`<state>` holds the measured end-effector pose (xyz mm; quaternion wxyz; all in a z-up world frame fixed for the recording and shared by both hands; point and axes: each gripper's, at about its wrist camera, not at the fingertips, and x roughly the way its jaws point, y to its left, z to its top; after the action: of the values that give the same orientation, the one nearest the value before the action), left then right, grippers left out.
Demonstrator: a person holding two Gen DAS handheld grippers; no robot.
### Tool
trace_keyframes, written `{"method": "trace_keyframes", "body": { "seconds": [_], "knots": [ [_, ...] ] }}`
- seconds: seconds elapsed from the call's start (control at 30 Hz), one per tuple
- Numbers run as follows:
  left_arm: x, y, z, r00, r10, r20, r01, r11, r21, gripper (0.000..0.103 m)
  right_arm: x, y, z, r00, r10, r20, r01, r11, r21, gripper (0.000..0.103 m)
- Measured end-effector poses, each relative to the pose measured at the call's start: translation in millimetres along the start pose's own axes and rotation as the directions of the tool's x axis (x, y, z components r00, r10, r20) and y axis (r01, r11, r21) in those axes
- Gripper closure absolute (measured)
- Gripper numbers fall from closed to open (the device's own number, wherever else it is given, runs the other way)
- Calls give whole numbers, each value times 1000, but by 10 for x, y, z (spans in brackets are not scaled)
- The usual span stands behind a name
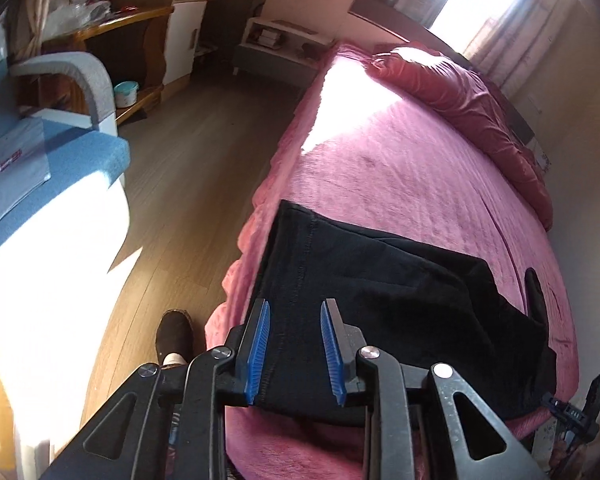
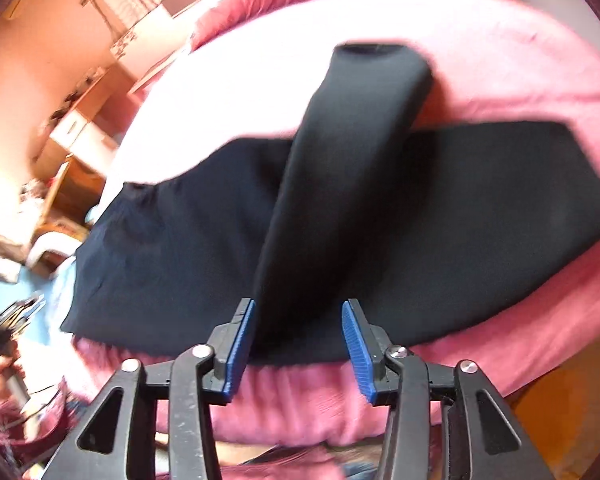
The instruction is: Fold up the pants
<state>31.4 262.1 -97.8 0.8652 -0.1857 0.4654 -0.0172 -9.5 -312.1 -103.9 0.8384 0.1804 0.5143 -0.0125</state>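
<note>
Black pants [image 1: 380, 300] lie on a pink bed [image 1: 400, 168] near its front edge. In the right wrist view the pants [image 2: 480, 216] spread left to right, and one leg [image 2: 340, 168] lies folded across them, pointing away. My left gripper [image 1: 296, 310] is open and empty, hovering over the pants' left end by the bed's corner. My right gripper [image 2: 300, 312] is open and empty above the near edge of the pants, with the folded leg running out from between its blue pads [image 2: 356, 344]. The left gripper also shows in the right wrist view [image 2: 12, 320] at the far left.
Wooden floor [image 1: 188, 184] lies left of the bed, with my shoe [image 1: 174, 334] on it. A blue and white armchair [image 1: 48, 152] stands at left. A wooden desk [image 1: 112, 40] and white cabinets [image 1: 188, 20] line the far wall. A rumpled pink quilt [image 1: 472, 100] lies at the bed's head.
</note>
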Motion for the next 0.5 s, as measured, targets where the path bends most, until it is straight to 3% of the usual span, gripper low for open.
{"method": "trace_keyframes", "body": {
  "seconds": [0.13,0.23,0.37,0.5],
  "knots": [
    [254,-668,-111,994,-91,-67,101,981,167,76,-28,-25,465,993,-95,67,94,996,9,54],
    [508,-1120,-280,974,-157,-161,193,952,238,76,119,7,904,982,-155,106,155,988,10,54],
    [722,-1550,-498,947,-202,-250,274,914,300,76,514,94,1530,978,-184,100,182,983,30,54],
    [869,-1737,-632,926,-212,-312,311,896,315,76,977,148,2017,962,-267,54,267,964,19,54]
  ]
}}
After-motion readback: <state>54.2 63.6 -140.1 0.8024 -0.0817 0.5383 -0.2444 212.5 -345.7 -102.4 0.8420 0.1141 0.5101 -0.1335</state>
